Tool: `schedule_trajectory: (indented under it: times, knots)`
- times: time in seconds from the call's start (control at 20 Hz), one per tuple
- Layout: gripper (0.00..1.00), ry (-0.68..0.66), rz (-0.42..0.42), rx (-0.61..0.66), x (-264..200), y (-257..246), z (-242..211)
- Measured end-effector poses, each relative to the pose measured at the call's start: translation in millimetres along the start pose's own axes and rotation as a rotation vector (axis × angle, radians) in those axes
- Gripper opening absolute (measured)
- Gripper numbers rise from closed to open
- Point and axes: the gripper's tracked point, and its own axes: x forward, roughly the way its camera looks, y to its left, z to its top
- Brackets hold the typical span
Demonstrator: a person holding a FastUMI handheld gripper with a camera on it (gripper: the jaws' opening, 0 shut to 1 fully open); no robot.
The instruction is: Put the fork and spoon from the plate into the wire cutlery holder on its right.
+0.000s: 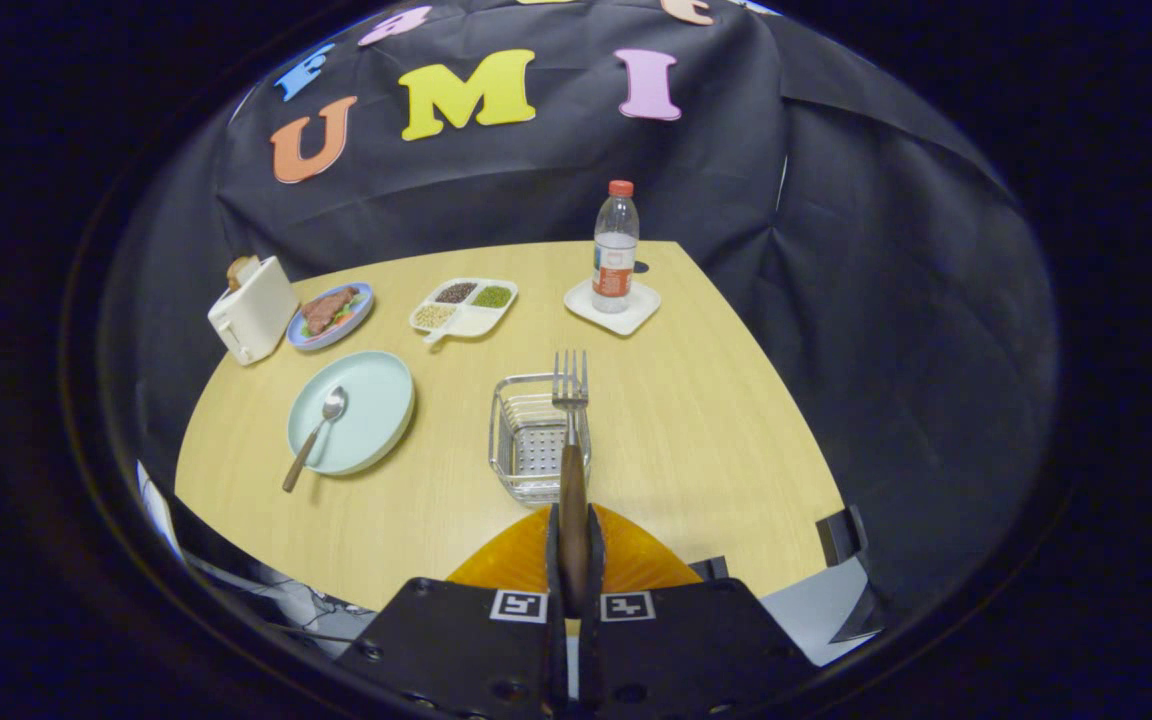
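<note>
Gripper [574,545] fingers pinch my fork [570,420] by its handle above the wire cutlery holder [536,440], so I must lower and release it, then fetch the spoon [316,432] from the plate [376,400] left of the holder.

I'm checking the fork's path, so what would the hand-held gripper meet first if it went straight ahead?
Probably the wire cutlery holder: the hand-held gripper is shut on the fork, whose tines point over the basket's right side. Height above it is unclear.

The tongs [573,540] point forward and level, both fingers [553,550] pressed together on the fork's [570,400] wooden handle, tines up ahead.
</note>
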Motion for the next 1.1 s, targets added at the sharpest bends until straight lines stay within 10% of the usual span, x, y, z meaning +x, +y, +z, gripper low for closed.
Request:
schedule_trajectory:
  times: [0.7,1.1]
  knots:
    - [0.11,0.011,-0.055,-0.063,14,12,11]
    - [0.31,-0.046,-0.085,-0.055,16,10,36]
